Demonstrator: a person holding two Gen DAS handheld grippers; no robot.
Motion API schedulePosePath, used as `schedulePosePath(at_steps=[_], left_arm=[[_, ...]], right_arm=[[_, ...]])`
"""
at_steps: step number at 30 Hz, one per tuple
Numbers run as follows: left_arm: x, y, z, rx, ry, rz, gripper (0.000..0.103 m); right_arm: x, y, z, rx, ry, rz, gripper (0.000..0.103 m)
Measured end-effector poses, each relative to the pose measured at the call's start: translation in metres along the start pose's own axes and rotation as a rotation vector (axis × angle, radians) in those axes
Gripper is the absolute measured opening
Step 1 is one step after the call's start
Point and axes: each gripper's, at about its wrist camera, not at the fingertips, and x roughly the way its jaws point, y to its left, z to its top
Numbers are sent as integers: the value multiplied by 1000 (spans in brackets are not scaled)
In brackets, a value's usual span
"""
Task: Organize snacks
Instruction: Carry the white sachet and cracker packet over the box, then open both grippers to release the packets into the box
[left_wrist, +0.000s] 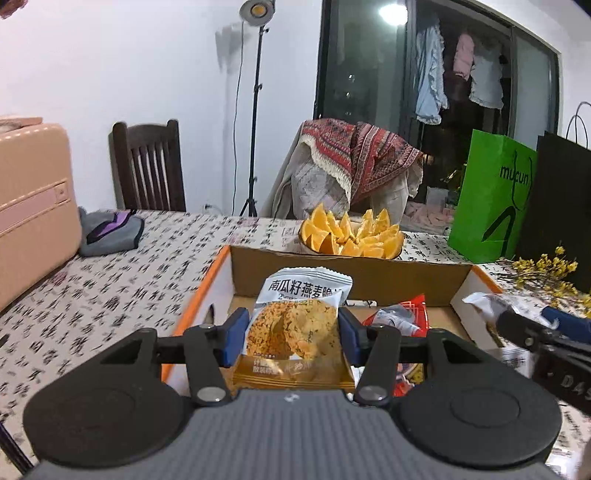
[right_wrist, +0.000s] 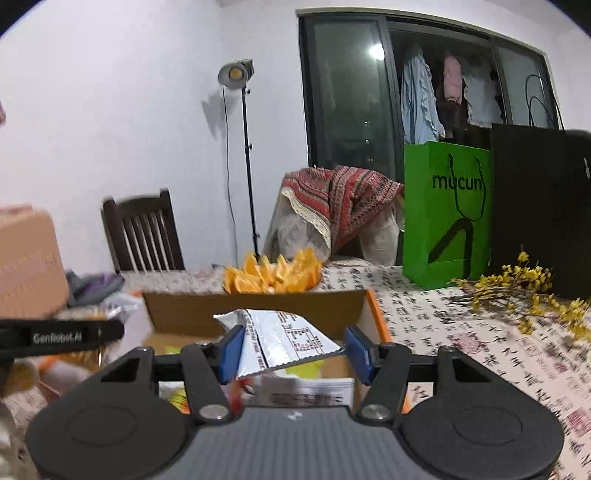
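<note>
1. In the left wrist view, we hold an oat-crisp packet (left_wrist: 295, 325) in the left gripper (left_wrist: 293, 338), the jaws about half open and pressed on the packet's two side edges. It hangs over the near part of the cardboard box (left_wrist: 365, 275), not yet set down.
2. Some of the sorting looks done: a red packet (left_wrist: 402, 317) already lies in the box on the right. Our own packet is grey-white on top, with a printed biscuit and a gold band below, and looks flat and undamaged.
3. The right gripper (left_wrist: 524, 325) enters at the right edge with another pale wrapper; its jaws are too blurred here to read.
4. In the right wrist view, the right gripper (right_wrist: 293, 350) stands about half open, clamped on a silver packet (right_wrist: 280, 339) held back-side up, tilted, with a serrated end seam.
5. It hovers above the cardboard box (right_wrist: 258, 306), where more white and yellow packets lie. We judge both held packets remain to be placed.
</note>
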Motion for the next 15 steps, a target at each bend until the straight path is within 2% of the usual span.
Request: schedulePosePath(at_steps=[4, 8, 11, 12, 14, 15], left_arm=[[15, -2, -10, 22, 17, 1, 53], [22, -1, -18, 9, 29, 36, 53], [19, -4, -19, 16, 5, 46, 54], [18, -3, -20, 13, -2, 50, 57], [15, 0, -19, -9, -10, 64, 74], [14, 1, -20, -26, -22, 75, 86]], right_arm=[[4, -2, -1, 11, 23, 18, 58], [7, 1, -2, -21, 53, -64, 58], [9, -4, -2, 19, 79, -37, 58], [9, -4, -3, 20, 81, -34, 59], [10, -2, -3, 8, 90, -34, 60], [10, -2, -3, 6, 97, -39, 65]])
